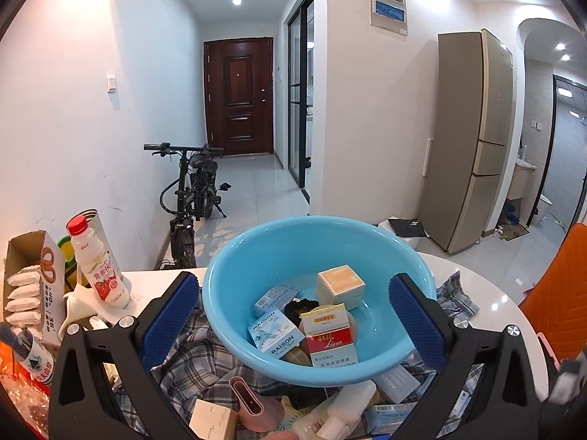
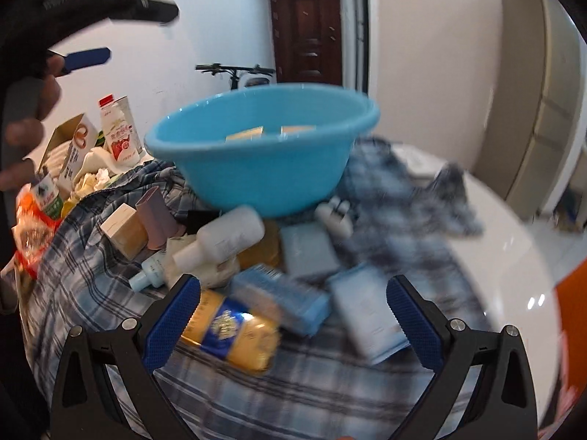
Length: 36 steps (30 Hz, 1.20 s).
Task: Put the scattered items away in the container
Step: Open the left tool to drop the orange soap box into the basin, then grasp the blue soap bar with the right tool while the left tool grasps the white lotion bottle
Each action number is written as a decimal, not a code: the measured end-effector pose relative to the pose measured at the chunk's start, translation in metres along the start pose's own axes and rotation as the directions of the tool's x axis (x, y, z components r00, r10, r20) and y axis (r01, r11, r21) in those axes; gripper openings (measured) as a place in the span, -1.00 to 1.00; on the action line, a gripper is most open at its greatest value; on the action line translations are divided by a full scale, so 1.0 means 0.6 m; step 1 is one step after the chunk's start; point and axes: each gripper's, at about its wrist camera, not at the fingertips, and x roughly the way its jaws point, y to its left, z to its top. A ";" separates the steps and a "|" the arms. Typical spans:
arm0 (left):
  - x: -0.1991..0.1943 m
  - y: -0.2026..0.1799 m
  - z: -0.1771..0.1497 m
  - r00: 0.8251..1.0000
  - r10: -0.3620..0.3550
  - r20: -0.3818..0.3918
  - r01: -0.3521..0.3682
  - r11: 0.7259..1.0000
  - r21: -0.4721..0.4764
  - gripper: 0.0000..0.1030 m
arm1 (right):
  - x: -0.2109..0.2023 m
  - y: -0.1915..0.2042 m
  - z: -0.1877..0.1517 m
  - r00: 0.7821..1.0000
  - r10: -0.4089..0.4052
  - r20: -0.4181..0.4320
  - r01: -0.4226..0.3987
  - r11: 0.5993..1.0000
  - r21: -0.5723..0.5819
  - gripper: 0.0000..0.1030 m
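A light blue basin (image 1: 256, 253) (image 2: 256, 168) stands on a plaid cloth (image 2: 91, 293) on the white table. Inside it lie several small boxes, among them a red and white carton (image 1: 330, 341), a RAISON box (image 1: 276, 333) and a cream cube box (image 1: 341, 286). My left gripper (image 1: 293, 319) hangs open above the basin's near side, holding nothing. My right gripper (image 2: 291, 322) is open low over the scattered items: a gold and blue packet (image 2: 231, 333), a blue box (image 2: 282, 300), a pale blue carton (image 2: 367, 319) and a white bottle (image 2: 227, 238).
At the table's left stand a milk drink bottle (image 1: 97, 260), an open snack carton (image 1: 33, 286) and orange packaging (image 2: 29, 234). A person's hand (image 2: 33, 117) holds the left gripper at upper left in the right wrist view. An orange chair (image 1: 557, 293) is on the right.
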 end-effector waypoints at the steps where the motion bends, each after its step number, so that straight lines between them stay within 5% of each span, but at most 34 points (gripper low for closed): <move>1: 0.001 0.000 0.000 1.000 -0.002 -0.002 0.002 1.000 0.000 1.00 | 0.008 0.009 -0.005 1.000 -0.013 -0.006 0.013 1.000 0.005 1.00; 21: 0.015 0.022 -0.003 0.999 -0.010 -0.035 0.008 0.999 -0.044 1.00 | 0.119 0.032 -0.029 0.984 -0.148 -0.095 0.154 0.987 0.055 1.00; 24: 0.015 0.019 -0.005 0.999 -0.010 -0.036 0.009 0.999 -0.040 1.00 | 0.116 0.030 -0.029 0.987 -0.138 -0.080 0.143 0.988 0.066 0.95; 26: 0.014 0.016 -0.005 0.999 -0.011 -0.037 0.010 0.999 -0.034 1.00 | 0.115 0.026 -0.028 0.990 -0.118 -0.081 0.125 0.989 0.080 0.69; 36: 0.015 0.011 -0.005 0.999 -0.011 -0.038 0.010 1.000 -0.025 1.00 | 0.098 0.012 -0.026 0.997 -0.059 -0.052 0.064 0.991 0.114 0.57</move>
